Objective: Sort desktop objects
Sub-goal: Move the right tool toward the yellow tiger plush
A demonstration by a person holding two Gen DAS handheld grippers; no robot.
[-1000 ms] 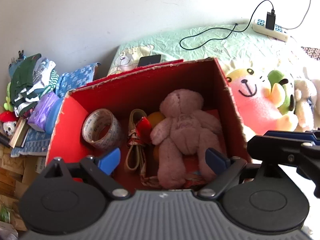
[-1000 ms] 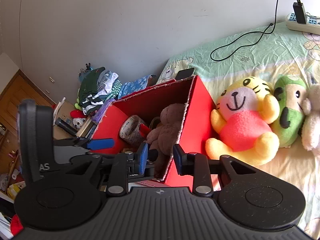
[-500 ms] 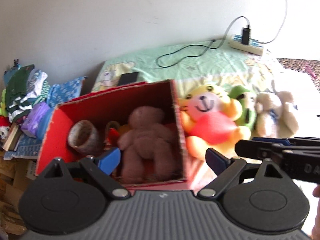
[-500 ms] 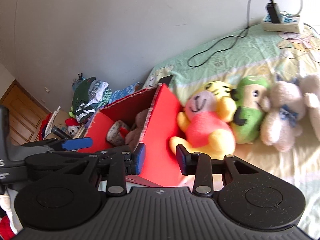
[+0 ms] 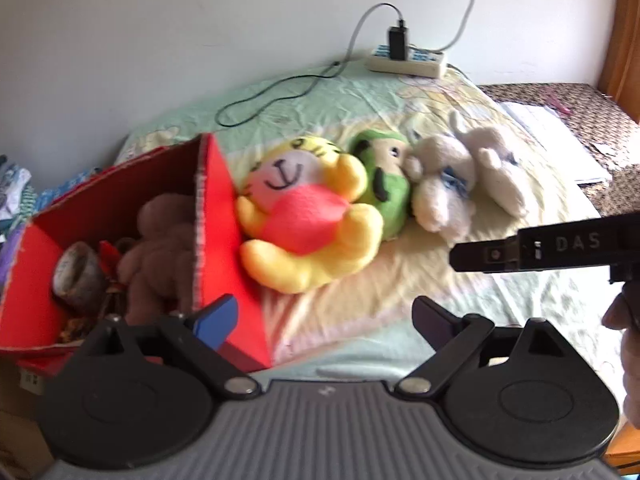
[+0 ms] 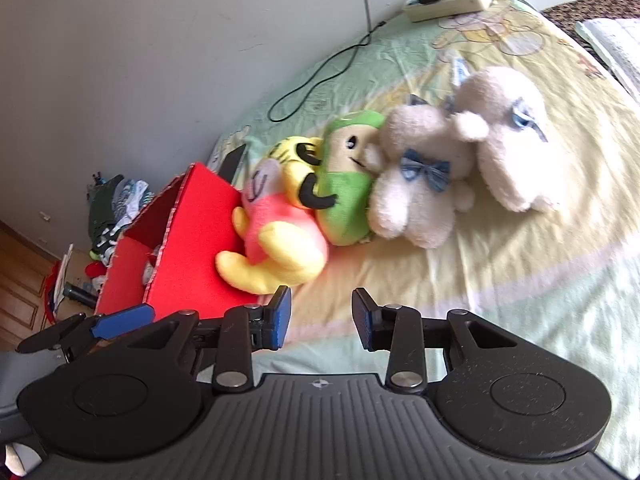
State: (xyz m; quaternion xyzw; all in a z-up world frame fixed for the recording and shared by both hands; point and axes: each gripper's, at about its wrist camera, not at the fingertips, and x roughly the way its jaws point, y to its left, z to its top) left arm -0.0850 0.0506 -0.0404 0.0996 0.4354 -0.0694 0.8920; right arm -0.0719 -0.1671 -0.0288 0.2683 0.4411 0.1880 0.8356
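At frame left in both views the red box w/ the brown bear inside is now seen pushed aside, where a sec ago it filled the left wrist view; the row of plush toys is brought to centre instead, so a next pick is judged to be under way. Left gripper is held wide and empty, right gripper narrower, nothing between the pads. The yellow plush is found just above and left of the right jaws, not touched, w/ green plush and white plush beyond.
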